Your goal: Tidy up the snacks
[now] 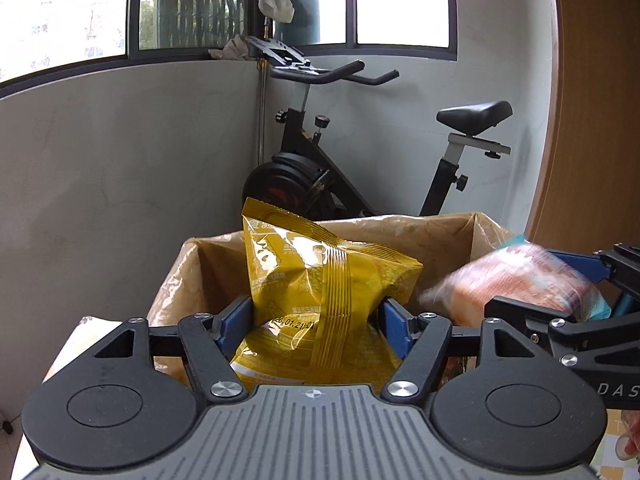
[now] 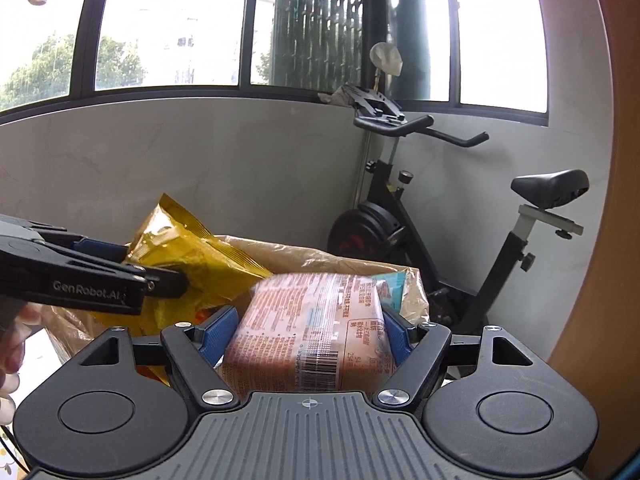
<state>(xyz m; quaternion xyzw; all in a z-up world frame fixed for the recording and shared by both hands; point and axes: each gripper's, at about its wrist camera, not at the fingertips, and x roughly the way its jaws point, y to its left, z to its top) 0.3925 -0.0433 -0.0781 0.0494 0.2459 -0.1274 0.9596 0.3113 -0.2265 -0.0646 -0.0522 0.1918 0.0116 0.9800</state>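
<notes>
Snacks fill both views. From the left wrist, a shiny yellow foil snack bag stands upright between the blue pads of the left hand-held gripper, which touch its sides and pinch it just above a brown cardboard box lined with clear plastic film. The bag's lower part hangs inside the box opening. To the right, the right hand-held gripper reaches in from the edge, clamping an orange-brown plastic-wrapped rectangular snack pack, blurred, over the box's right side. Behind the box stands a black exercise bike against a grey wall under dark-framed windows.

From the right wrist, the orange-brown pack, with a barcode and printed text facing the camera, sits between the right hand-held gripper's blue pads, which press on both its sides. It is held over the near edge of the lined box. On the left, the left hand-held gripper enters sideways, gripping the yellow bag above the box's left part. A person's fingers show at the left edge. The bike stands beyond the box.
</notes>
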